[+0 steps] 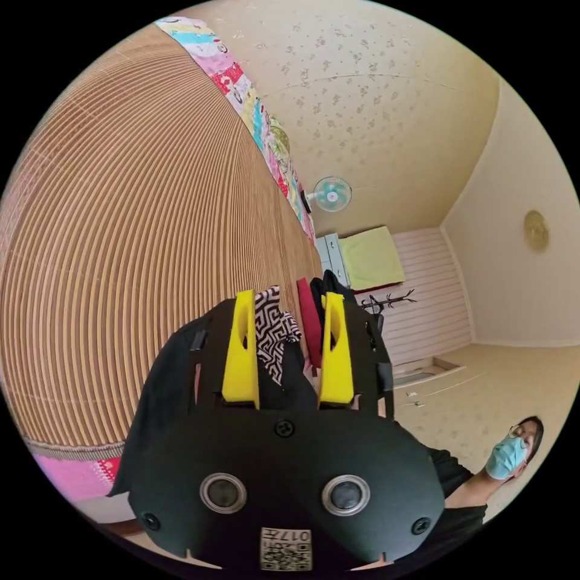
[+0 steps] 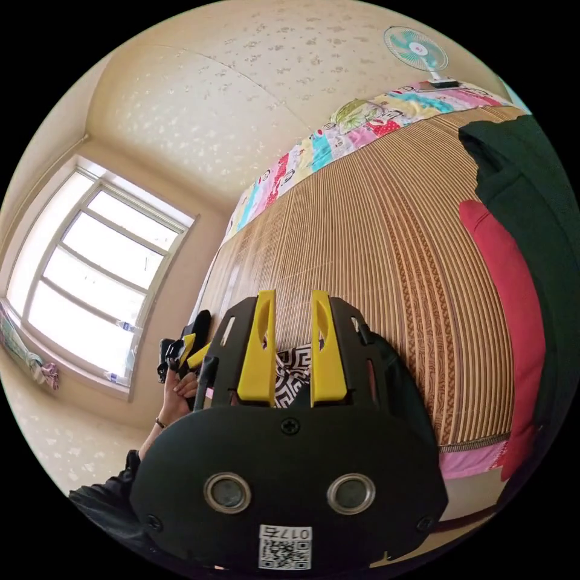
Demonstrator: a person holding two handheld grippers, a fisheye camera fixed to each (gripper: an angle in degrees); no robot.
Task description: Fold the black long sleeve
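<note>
Our left gripper (image 1: 287,314) jaws stand wide, holding nothing; right gripper (image 2: 292,338) jaws narrow; next we must reach the black long sleeve (image 2: 531,199).

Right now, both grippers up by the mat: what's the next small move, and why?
Probably lower both toward the black garment and take an edge. The left gripper and right gripper stand open with nothing pressed between the jaws, while the black cloth lies bunched beside a red garment on the striped mat, not spread for folding.
</note>
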